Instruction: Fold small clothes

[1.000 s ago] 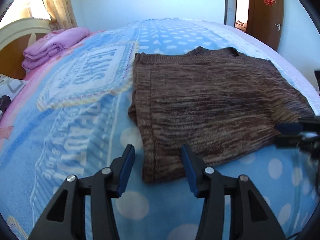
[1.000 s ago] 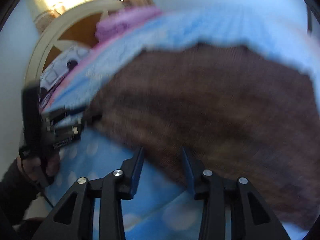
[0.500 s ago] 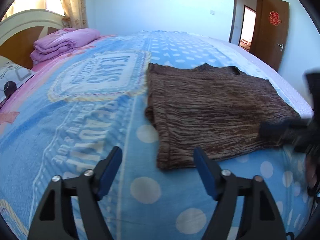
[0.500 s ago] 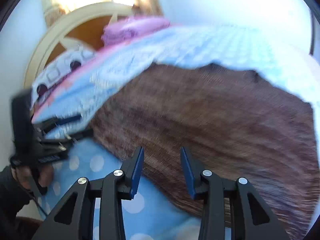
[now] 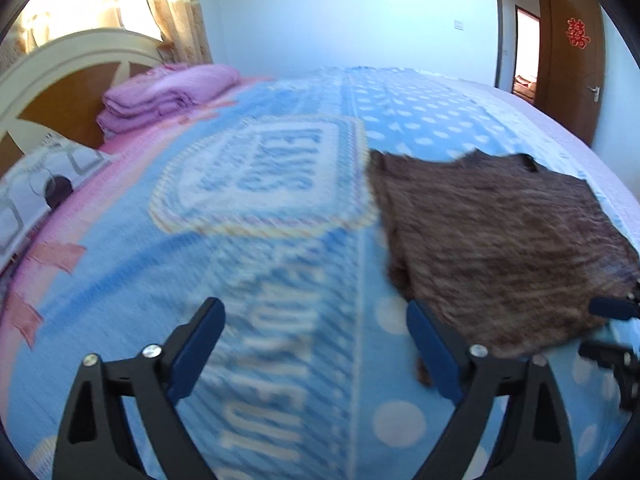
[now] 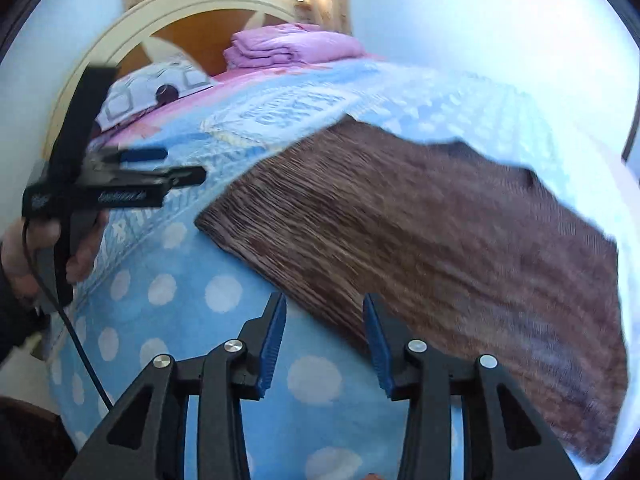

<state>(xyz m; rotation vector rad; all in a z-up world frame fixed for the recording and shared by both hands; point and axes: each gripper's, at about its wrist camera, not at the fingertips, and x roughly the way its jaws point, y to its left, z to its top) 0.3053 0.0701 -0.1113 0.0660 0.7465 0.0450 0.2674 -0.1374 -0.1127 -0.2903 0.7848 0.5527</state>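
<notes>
Left wrist view: the left tongs [image 5: 314, 344] are opening, jaws spread wide with nothing between them, only the blue blanket [image 5: 280, 280] below. The brown sweater [image 5: 492, 248] lies flat on the bed just beyond and to the right of the right-hand jaw. In the right wrist view, the right tongs [image 6: 324, 338] stand partly spread and pinch nothing, hovering at the sweater's near edge, which shows in the gap beyond the tips. To the left, a hand [image 6: 24, 248] holds the left tongs above the blanket. Farther off are a pink folded stack [image 5: 168, 94], a pillow [image 5: 36, 184] and the headboard [image 5: 72, 76]; a door [image 5: 576, 60] stands at right.
</notes>
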